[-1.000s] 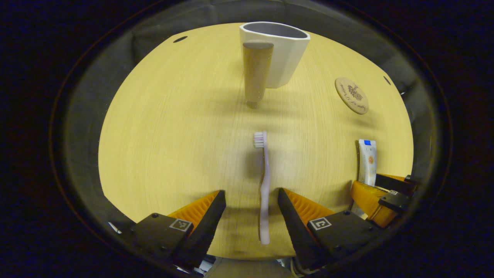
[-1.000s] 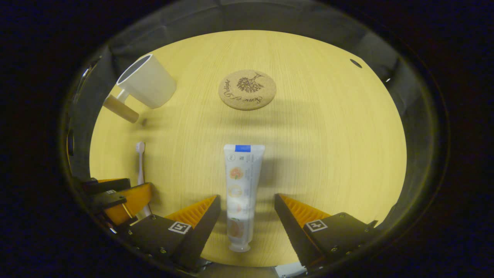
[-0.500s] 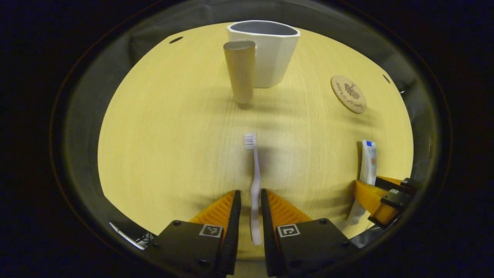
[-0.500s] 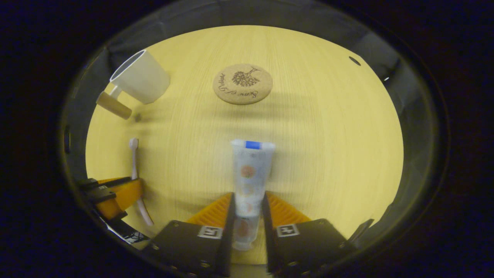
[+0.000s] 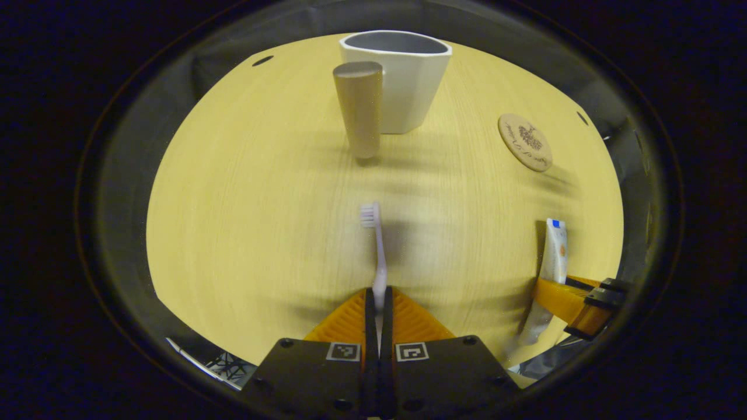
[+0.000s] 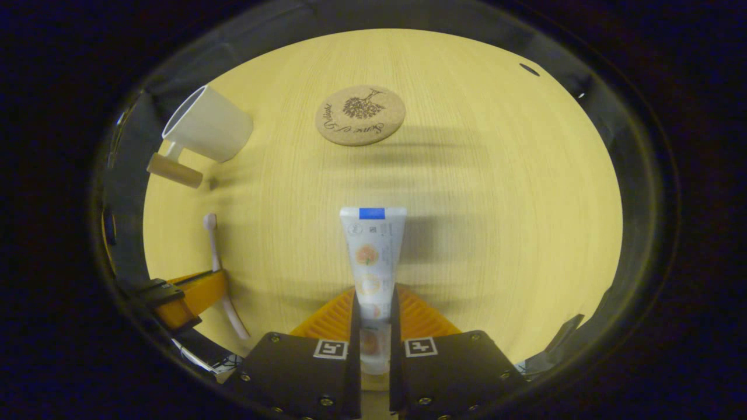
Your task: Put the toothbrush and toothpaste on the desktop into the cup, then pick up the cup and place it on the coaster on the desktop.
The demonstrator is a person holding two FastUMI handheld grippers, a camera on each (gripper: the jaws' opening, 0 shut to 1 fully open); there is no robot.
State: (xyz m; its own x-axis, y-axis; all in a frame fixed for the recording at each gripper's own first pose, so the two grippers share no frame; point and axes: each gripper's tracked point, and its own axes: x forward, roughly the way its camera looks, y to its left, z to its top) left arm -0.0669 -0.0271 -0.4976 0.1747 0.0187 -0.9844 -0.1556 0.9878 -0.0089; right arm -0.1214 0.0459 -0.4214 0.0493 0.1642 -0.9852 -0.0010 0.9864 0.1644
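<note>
The toothbrush (image 5: pixel 376 256) handle's lower end is hidden between the left gripper (image 5: pixel 378 300) fingers, and the toothpaste (image 6: pixel 370 256) cap end looks blurry inside the right gripper (image 6: pixel 373 303). A second ago both claws were spread wide around them; now each is clamped on its item, near the desktop (image 5: pixel 245 221) front edge. The cup (image 5: pixel 402 81) sits empty by the far edge, with the coaster (image 6: pixel 360 115) well apart from it.
</note>
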